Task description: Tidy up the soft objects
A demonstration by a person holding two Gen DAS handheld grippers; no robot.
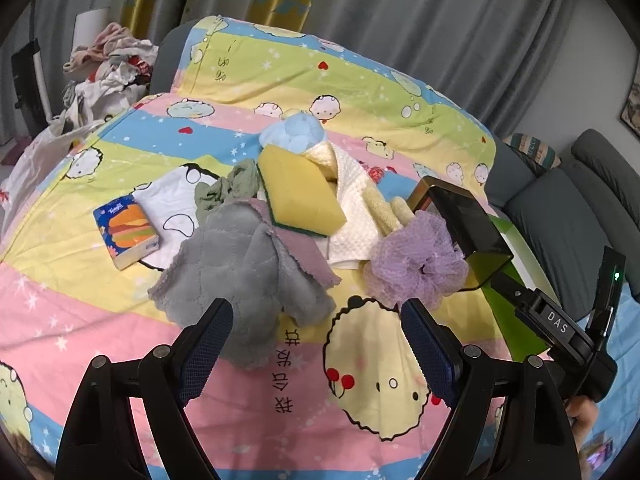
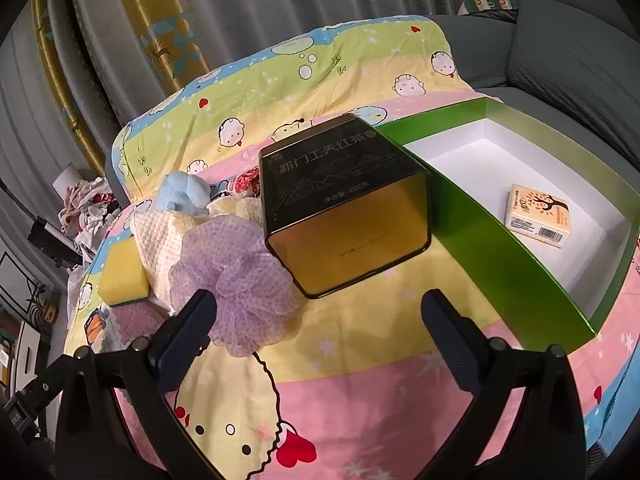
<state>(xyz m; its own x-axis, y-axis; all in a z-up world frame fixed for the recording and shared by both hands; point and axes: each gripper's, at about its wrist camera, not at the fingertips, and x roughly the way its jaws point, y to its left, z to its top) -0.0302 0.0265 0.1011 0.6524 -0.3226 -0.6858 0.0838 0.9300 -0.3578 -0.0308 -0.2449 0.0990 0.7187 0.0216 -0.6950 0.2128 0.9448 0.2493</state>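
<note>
Soft goods heaped mid-bed; both your grippers empty.

Your left gripper [image 1: 316,344] and right gripper [image 2: 318,334] hold their fingers wide. Fluffy grey cloth [image 1: 232,276], yellow sponge [image 1: 298,192] and waffle towel [image 1: 352,208] overlap; a mesh puff [image 2: 232,276] touches the glossy tin [image 2: 344,208] beside the green box [image 2: 500,248].
</note>
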